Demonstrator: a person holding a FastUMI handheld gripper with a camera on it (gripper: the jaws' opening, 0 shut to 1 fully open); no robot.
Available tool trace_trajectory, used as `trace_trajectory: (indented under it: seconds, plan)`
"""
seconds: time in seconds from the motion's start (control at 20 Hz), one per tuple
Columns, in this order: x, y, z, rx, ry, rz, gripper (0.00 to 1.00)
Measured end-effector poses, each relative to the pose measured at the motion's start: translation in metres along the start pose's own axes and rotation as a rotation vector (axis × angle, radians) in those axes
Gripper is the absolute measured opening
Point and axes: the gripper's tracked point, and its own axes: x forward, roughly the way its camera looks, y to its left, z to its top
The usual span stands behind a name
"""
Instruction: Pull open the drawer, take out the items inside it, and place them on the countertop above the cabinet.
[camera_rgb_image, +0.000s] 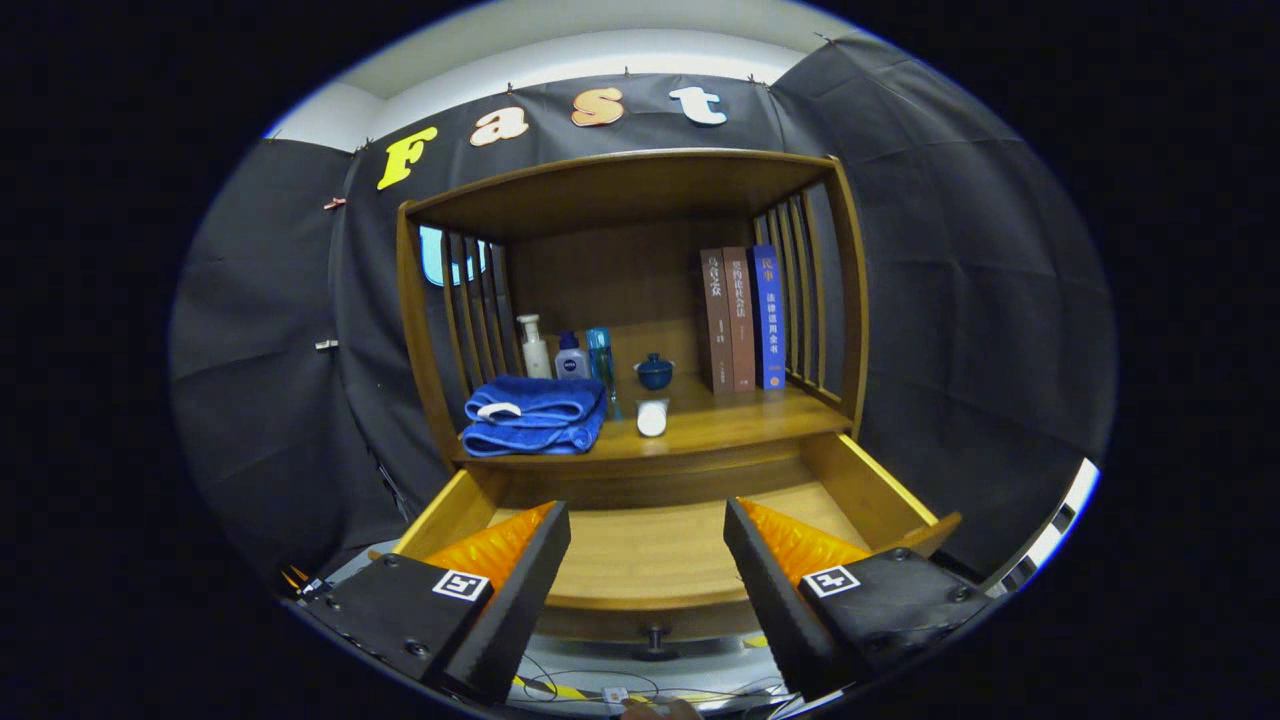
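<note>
Wooden countertop (740, 425) already carries the towel (535, 413) and white item (652, 417); the drawer (650, 545) gapes, apparently emptied; gripper (647, 560) fingers spread, holding nothing

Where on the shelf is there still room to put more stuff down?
Bare wood lies between the white container and the books, and along the countertop front edge there. The left side is crowded: the blue towel, with bottles behind it. The open drawer looks bare too. The gripper hangs open above it.
</note>
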Motion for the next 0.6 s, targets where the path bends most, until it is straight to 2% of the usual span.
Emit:
trace_trajectory:
  seconds: [0.3, 0.6]
  plan:
    - [-0.001, -0.005, -0.074, 0.001, 0.101, -0.016, 0.98]
    - [0.018, -0.006, -0.110, 0.011, 0.150, -0.007, 0.98]
